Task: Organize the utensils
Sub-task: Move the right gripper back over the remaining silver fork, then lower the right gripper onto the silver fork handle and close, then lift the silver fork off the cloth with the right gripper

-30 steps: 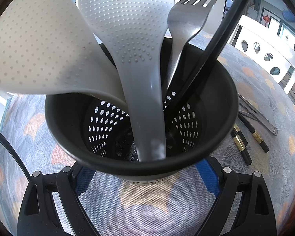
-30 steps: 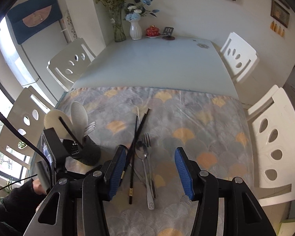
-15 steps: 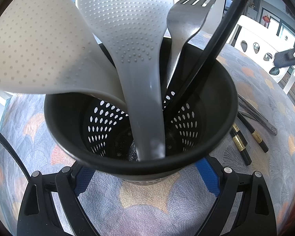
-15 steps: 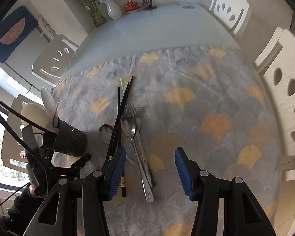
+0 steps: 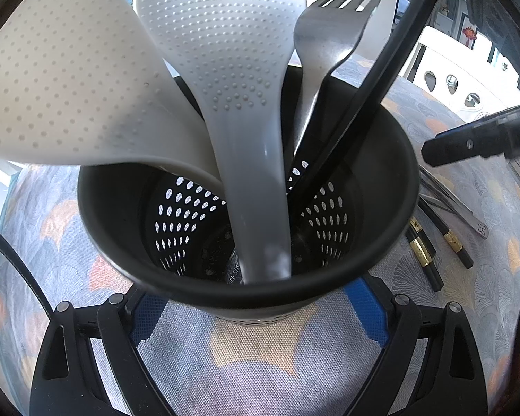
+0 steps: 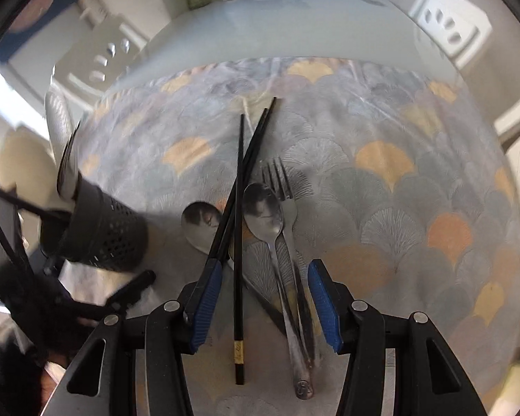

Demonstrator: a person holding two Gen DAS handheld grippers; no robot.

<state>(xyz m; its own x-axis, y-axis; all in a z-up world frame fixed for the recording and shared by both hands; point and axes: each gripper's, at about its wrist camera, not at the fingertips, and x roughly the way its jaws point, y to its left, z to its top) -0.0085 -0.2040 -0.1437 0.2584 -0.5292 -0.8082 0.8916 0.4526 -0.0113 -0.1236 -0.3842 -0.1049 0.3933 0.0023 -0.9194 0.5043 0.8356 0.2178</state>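
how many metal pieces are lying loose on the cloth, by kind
spoons: 2
fork: 1
total: 3

The holder (image 5: 381, 173) is black plastic, matt, with small holes in its wall. Inside it, two pale plastic rice paddles (image 5: 225, 52) are covered in tiny bumps, and a dull grey metal fork (image 5: 329, 31) stands beside them. Next to the holder, the cloth (image 6: 381, 173) looks woven and soft. On it lie shiny metal spoons (image 6: 265, 215) and smooth black chopsticks (image 6: 239, 242) with gold bands.
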